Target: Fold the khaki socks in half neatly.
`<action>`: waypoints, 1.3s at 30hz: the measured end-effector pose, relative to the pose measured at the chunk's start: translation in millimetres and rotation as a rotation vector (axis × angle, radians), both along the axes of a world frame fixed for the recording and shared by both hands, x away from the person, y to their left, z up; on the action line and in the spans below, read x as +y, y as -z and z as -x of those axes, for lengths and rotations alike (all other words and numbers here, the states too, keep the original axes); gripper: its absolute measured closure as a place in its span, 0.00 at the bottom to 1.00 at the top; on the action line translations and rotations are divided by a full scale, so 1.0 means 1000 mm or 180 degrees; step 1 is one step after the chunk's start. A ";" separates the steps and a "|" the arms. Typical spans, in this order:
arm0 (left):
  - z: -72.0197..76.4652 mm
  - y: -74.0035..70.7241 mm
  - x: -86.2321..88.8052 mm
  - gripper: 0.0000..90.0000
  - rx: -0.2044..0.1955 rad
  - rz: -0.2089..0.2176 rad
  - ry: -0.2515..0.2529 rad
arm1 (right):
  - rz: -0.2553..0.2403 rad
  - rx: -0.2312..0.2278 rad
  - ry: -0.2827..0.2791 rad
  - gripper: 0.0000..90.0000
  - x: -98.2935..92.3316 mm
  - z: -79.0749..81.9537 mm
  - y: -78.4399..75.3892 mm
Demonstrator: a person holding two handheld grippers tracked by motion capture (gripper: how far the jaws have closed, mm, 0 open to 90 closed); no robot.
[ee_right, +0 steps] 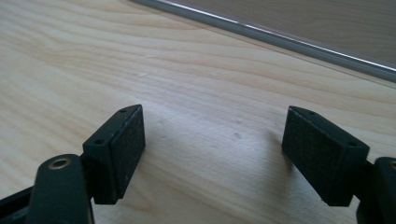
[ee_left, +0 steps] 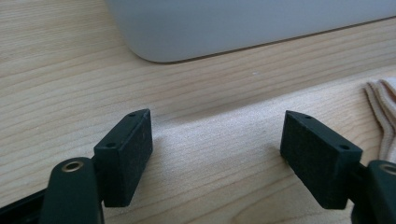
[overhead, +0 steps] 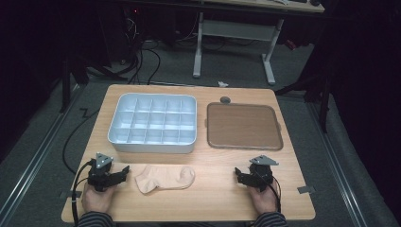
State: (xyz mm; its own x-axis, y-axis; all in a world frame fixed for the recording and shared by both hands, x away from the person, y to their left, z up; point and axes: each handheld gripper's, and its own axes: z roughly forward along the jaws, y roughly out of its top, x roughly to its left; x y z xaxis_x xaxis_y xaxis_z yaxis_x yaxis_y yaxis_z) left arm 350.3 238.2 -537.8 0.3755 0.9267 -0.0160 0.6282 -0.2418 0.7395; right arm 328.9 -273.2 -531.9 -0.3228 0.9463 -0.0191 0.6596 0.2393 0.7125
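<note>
A pale peach sock (overhead: 164,178) lies flat on the wooden table (overhead: 213,198) near its front edge, between my two grippers. My left gripper (overhead: 124,171) rests on the table just left of the sock, jaws wide apart and empty; the sock's edge (ee_left: 384,105) shows at the right of the left gripper view, beyond the left gripper (ee_left: 215,140). My right gripper (overhead: 239,174) rests at the front right, pointing left toward the sock, also open with bare wood between its pads. The right gripper (ee_right: 212,140) faces the tray's rim (ee_right: 280,39).
A white compartment box (overhead: 153,123) with several empty cells stands at the back left, its wall (ee_left: 243,28) close ahead of the left gripper. A brown tray (overhead: 244,126) lies at the back right. A small grey disc (overhead: 225,100) sits behind it.
</note>
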 end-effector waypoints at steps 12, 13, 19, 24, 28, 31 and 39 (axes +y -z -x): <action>0.000 0.000 0.000 0.28 0.0000 0.0009 0.0003 | -0.0029 0.0007 -0.0066 0.25 0.000 0.000 0.000; 0.000 0.000 -0.001 0.28 -0.0003 0.0011 -0.0003 | -0.0025 0.0005 -0.0066 0.25 0.000 0.000 0.000; 0.001 0.000 -0.002 0.26 0.0007 0.0006 0.0030 | -0.0021 -0.0008 -0.0031 0.27 0.000 0.000 0.000; 0.001 0.000 -0.002 0.25 0.0007 0.0000 0.0029 | -0.0023 -0.0010 -0.0023 0.29 0.000 0.000 0.000; 0.002 0.000 -0.002 0.26 0.0001 0.0001 0.0043 | -0.0023 -0.0030 0.0007 0.32 0.002 0.000 0.000; 0.002 0.000 -0.002 0.31 -0.0012 0.0002 0.0062 | -0.0018 -0.0044 0.0008 0.36 0.002 0.001 -0.001; 0.003 -0.001 -0.004 0.33 -0.0013 0.0042 0.0116 | -0.0017 -0.0071 0.0044 0.42 0.002 0.001 -0.001</action>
